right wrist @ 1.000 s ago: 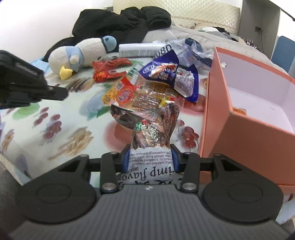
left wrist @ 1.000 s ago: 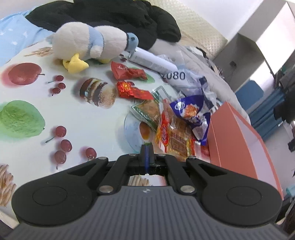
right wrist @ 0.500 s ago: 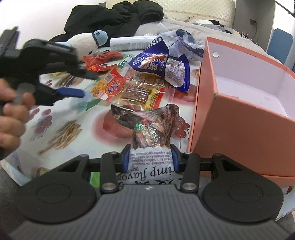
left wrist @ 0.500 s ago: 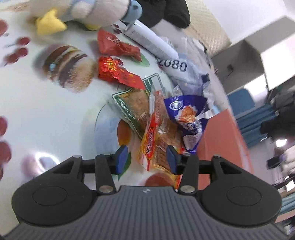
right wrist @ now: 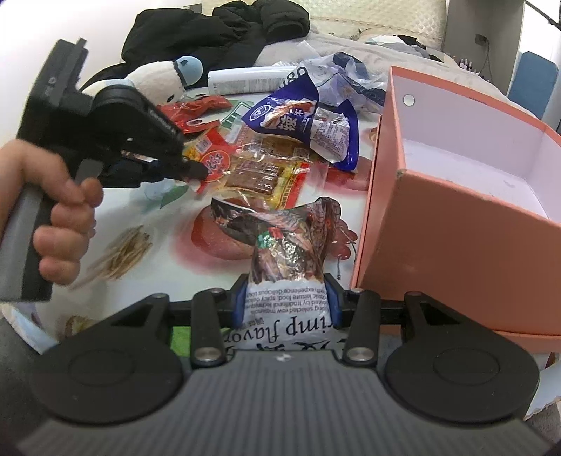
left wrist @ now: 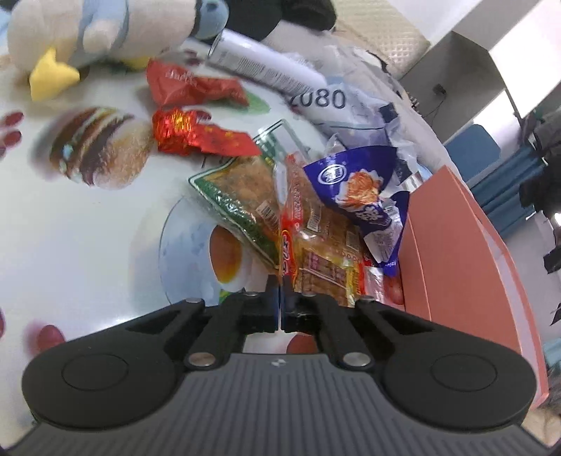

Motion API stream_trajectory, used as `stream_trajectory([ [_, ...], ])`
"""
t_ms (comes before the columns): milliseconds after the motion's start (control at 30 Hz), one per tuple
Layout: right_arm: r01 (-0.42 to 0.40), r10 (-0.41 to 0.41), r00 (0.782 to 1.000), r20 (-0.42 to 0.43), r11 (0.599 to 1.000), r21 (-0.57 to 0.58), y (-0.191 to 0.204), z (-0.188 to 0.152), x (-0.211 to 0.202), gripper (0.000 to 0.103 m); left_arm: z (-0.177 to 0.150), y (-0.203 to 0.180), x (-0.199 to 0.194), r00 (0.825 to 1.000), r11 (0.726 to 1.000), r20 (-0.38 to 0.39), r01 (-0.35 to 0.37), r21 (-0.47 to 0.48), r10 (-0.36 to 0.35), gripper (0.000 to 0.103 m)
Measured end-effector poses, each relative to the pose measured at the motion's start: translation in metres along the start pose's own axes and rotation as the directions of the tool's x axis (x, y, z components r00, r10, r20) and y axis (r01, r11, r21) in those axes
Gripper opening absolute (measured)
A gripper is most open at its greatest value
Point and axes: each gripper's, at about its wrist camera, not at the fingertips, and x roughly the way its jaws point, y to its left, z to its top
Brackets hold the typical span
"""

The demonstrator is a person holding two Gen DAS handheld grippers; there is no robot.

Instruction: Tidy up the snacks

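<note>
Shrimp-flavour bag clamped upright between the pads of the right gripper, fingers part-way apart around its width, just beside the orange box. From the right wrist only: seen in full, the box's white inside; also a hand wrapped round the left gripper, tips down on the red corner of the yellow packet, blue packet behind. From the left wrist only: fingers pressed fully together at that packet's edge, film between them or not impossible to tell; green packet tucked partly under the yellow one; two red wrappers and plush toy beyond, on the printed cloth.
</note>
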Motion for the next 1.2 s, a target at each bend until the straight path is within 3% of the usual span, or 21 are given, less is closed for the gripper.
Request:
stream_trajectory([
  [333,-0.016,0.015,1.000,-0.016,1.000,-0.008,-0.003,-0.009,-0.005,0.046,-0.021,0.019,-0.066,1.000,0.999,0.003,-0.020,-0.042,0.021,0.000],
  [500,-0.040,0.040,0.999,-0.026,0.999,-0.014,-0.004,-0.013,-0.011,0.046,-0.041,0.046,-0.113,0.998,0.994,-0.018,-0.062,-0.085,0.061,0.000],
  [633,-0.053,0.052,0.998,-0.030,0.998,-0.040,0.000,-0.017,-0.015,0.046,-0.050,0.062,-0.139,0.991,0.989,-0.025,-0.134,-0.055,0.133,0.001],
  [700,-0.051,0.050,0.998,-0.028,0.997,-0.054,0.002,-0.019,-0.014,0.046,-0.050,0.069,-0.143,0.983,0.983,-0.041,-0.180,-0.043,0.178,0.008],
  [733,-0.050,0.048,0.998,-0.027,0.997,-0.056,0.003,-0.019,-0.013,0.046,-0.049,0.071,-0.144,0.975,0.975,-0.060,-0.219,-0.037,0.216,0.027],
  [767,-0.049,0.047,0.999,-0.023,0.997,-0.059,0.004,-0.018,-0.013,0.046,-0.048,0.071,-0.145,0.967,0.969,-0.064,-0.248,-0.026,0.245,0.054],
  [833,-0.044,0.043,0.999,-0.018,0.997,-0.066,0.005,-0.018,-0.012,0.046,-0.049,0.066,-0.153,0.949,0.950,-0.016,-0.313,0.007,0.313,0.073],
  [900,-0.039,0.038,0.999,-0.014,0.997,-0.070,0.006,-0.018,-0.013,0.046,-0.050,0.052,-0.158,0.924,0.920,0.036,-0.382,0.084,0.381,0.075],
  [933,-0.036,0.036,0.999,-0.013,0.997,-0.072,0.006,-0.018,-0.013,0.046,-0.050,0.044,-0.159,0.920,0.913,0.045,-0.391,0.118,0.389,0.075],
  [1067,-0.026,0.025,1.000,-0.008,0.996,-0.080,0.006,-0.019,-0.013,0.046,-0.056,0.019,-0.150,0.954,0.938,0.029,-0.299,0.176,0.299,0.075],
  [1200,-0.011,0.011,1.000,-0.007,0.997,-0.079,0.003,-0.018,-0.014,0.046,-0.064,0.000,-0.124,0.954,0.931,-0.005,-0.290,0.222,0.299,0.076],
])
